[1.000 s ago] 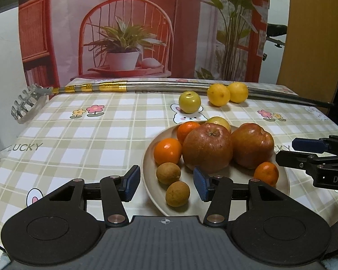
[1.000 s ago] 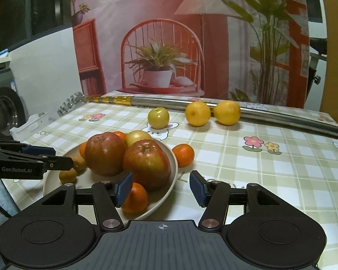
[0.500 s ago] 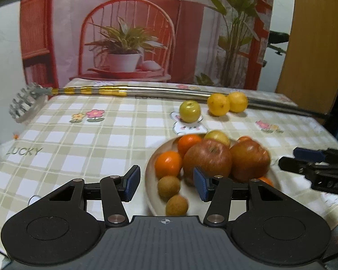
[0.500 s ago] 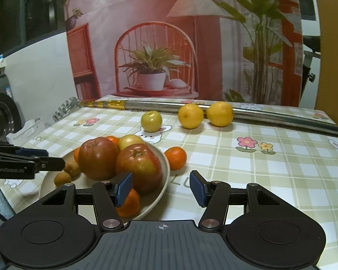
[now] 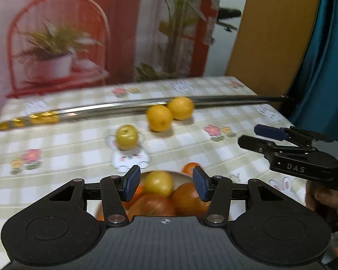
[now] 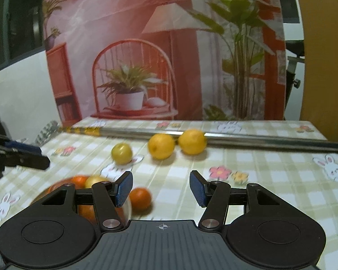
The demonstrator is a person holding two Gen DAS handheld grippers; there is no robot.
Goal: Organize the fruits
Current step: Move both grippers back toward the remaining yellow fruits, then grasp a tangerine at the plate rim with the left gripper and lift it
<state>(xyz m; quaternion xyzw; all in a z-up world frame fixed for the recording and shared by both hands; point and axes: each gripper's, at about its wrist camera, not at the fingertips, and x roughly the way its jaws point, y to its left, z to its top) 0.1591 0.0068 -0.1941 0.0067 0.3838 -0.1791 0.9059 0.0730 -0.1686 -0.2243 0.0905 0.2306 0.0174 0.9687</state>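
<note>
- The plate (image 6: 127,211) is the landmark; it sits at the near edge of the checked tablecloth (image 6: 270,175), heaped with red apples (image 5: 187,199), a yellow-green fruit (image 5: 158,183) and oranges, which suggests it is the collecting point.
- Just beside the plate's right rim, an orange (image 6: 140,198) lies on the cloth; I judge it the nearest fruit not yet gathered.
- Beyond the plate, a small green-yellow apple (image 6: 121,153) rests on a printed rabbit, stem dimple facing roughly up and toward the cameras.
- Farther beyond the plate, two lemons (image 6: 161,146) lie side by side, touching or nearly so, against a metal rod (image 6: 259,139), which probably keeps them from rolling.
- The fruits are near-round, so no long axis matters; the rod's long axis runs across the table, behind the plate.
- The left gripper (image 5: 165,185) hangs over the plate's far side, fingers partly spread, nothing between them.
- The right gripper (image 6: 161,186) hovers right of the plate, fingers moderately apart and empty, the loose orange just ahead of its left finger.
- Both views are blurred, so the plate's contents cannot be counted.
</note>
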